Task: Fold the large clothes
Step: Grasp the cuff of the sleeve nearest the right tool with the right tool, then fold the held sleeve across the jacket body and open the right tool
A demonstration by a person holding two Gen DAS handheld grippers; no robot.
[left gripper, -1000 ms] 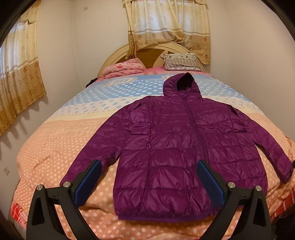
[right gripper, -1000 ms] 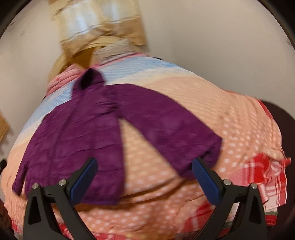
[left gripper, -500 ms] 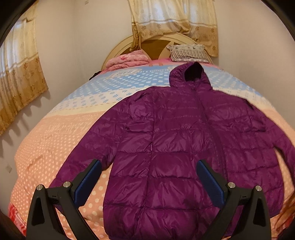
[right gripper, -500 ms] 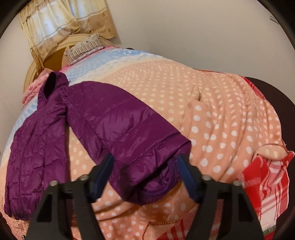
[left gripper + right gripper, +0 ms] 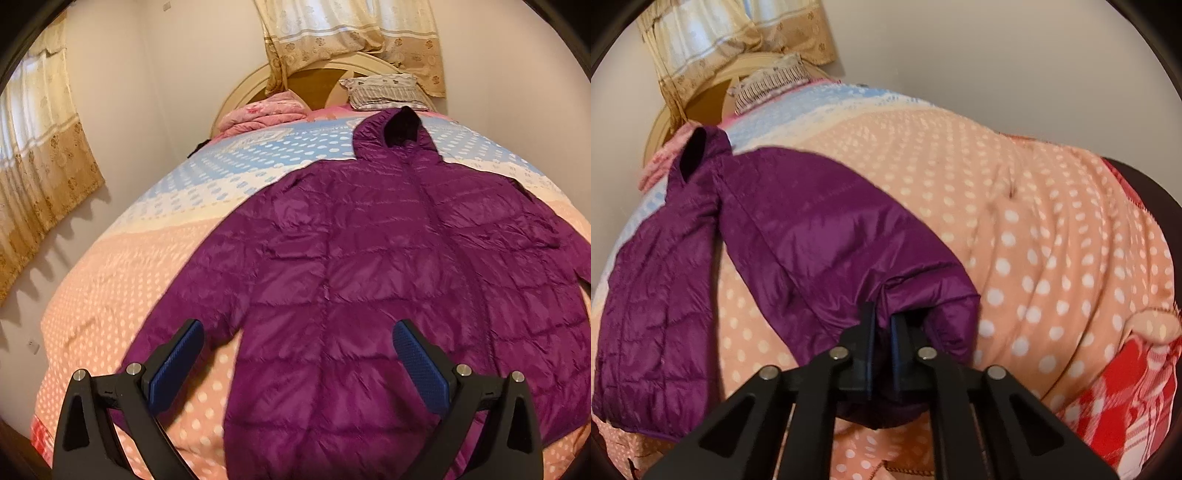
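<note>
A purple hooded puffer jacket [image 5: 369,277] lies spread flat, front up, on the bed, hood toward the headboard. My left gripper [image 5: 295,354] is open and empty, hovering above the jacket's lower left part near its left sleeve [image 5: 177,306]. In the right wrist view the jacket [image 5: 665,295] lies at the left with its right sleeve [image 5: 820,236] stretched toward me. My right gripper [image 5: 882,325] is shut on that sleeve's cuff [image 5: 923,295], which bunches around the fingers.
The bed has a peach polka-dot blanket [image 5: 110,295] and a blue dotted stretch near the headboard [image 5: 317,74]. A pink quilt [image 5: 266,114] and a striped pillow [image 5: 384,90] lie at the head. A red plaid sheet [image 5: 1126,398] hangs at the bed's corner. Walls stand close on both sides.
My right gripper moved in on the sleeve cuff and shut on it. My left gripper moved closer over the jacket and stayed open.
</note>
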